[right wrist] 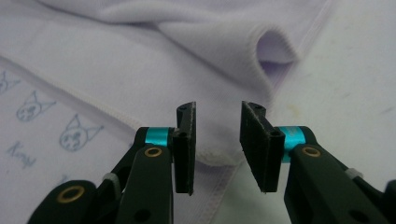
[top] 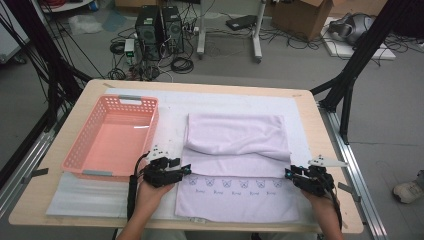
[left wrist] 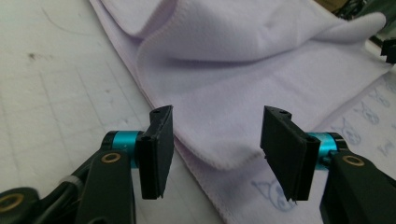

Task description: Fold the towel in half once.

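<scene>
The lilac fleece towel (top: pixel 235 165), half-folded, lies mid-desk, the pink basket (top: pixel 112 137) at nine o'clock. Each spread claw, left (top: pixel 186 170) and right (top: pixel 288 173), should be closed squarely on a fold corner.

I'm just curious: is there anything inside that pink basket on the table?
The pink basket looks empty in the high view: its bare floor shows, nothing lying on it. The table surface beneath it is covered. The lilac towel lies beside it, not inside.

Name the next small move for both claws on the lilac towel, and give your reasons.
Probably ease each claw forward and close: the left claw and right claw stand open at the folded edge's two corners of the towel, gripping nothing yet.
</scene>
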Tool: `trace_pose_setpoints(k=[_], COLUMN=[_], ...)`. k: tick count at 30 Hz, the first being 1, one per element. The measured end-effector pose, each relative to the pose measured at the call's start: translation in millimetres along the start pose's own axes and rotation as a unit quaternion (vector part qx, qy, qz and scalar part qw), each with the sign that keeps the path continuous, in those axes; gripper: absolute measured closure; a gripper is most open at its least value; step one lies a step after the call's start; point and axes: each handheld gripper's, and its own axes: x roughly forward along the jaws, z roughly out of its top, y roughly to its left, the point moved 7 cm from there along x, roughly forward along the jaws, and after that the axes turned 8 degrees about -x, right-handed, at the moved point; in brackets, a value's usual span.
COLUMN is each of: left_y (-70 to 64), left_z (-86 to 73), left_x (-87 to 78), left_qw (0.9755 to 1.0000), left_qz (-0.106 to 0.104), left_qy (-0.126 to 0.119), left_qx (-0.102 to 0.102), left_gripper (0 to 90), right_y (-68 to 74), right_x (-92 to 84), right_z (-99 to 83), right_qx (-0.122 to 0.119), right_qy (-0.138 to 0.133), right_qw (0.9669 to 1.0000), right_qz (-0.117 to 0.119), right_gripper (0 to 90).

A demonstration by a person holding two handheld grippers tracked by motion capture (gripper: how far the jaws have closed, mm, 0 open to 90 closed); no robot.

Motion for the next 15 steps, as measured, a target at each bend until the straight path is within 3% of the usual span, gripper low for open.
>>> trace_pose_setpoints(k=[3,7,8,12,15], left_y=[-3.8,-7.8,-7.9,-6.7,-7.1], left_z=[-3.9,-7.2,-7.2,-6.3,-4.3], left_x=[1.4,5.2,5.4,3.9,-1.5], left_qw=[0.9994,0.9969,0.9969,0.9981,0.9993], left_qz=[0.021,0.046,0.046,0.038,0.023], left_qy=[0.014,0.031,0.031,0.028,0.009], left_qx=[0.023,0.055,0.055,0.04,0.029], left_gripper=[62.7,82.7,85.4,87.0,87.3], right_y=[2.9,4.3,4.5,4.9,6.5], right_x=[1.1,-0.5,-0.6,-1.0,-4.1], right_z=[-6.8,-9.8,-10.1,-10.2,-8.4], right_qx=[-0.007,-0.024,-0.026,-0.033,-0.031], right_qy=[0.012,0.017,0.019,0.02,0.007], right_qw=[0.9999,0.9994,0.9993,0.999,0.9993], right_qz=[-0.006,-0.019,-0.021,-0.024,-0.02], right_gripper=[68.3,82.2,86.3,88.5,88.9])
